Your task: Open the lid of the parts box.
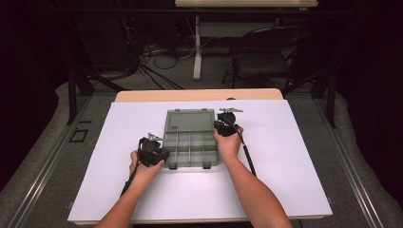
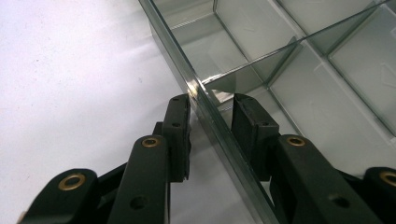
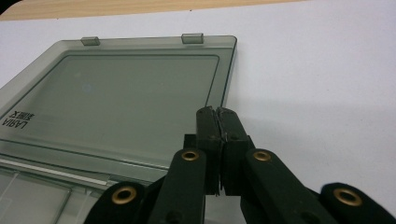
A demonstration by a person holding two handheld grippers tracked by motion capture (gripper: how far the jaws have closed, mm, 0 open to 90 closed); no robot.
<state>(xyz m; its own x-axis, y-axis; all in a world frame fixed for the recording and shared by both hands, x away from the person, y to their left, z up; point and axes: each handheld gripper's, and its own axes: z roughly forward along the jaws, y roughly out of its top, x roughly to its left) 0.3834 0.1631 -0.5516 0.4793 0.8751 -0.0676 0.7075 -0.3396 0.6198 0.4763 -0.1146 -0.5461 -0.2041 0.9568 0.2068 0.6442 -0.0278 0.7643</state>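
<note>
Glare and the smoky tint of the plastic make the organizer box (image 1: 190, 142) hard to read from above: its dividers show, yet whether any compartment holds something cannot be told. It lies open at the centre of the white worktop (image 1: 294, 156), the lid (image 1: 189, 120) folded flat toward twelve o'clock and the tray toward six. Both forearms are cut off at the bottom edge of the high view, and the hands cover most of each tool's body. At the tray's nine o'clock side the left claw (image 1: 159, 151) straddles the side wall (image 2: 205, 109), one jaw outside and one inside a compartment; the outer pad seems to touch the wall, but a firm pinch cannot be made out. At the box's three o'clock side, the right claw (image 1: 219, 124) points toward twelve, jaws pressed together on nothing, tips just beside the lid's right edge (image 3: 228, 74). Lettering on the lid (image 3: 18, 120) appears upside down and partly cropped.
</note>
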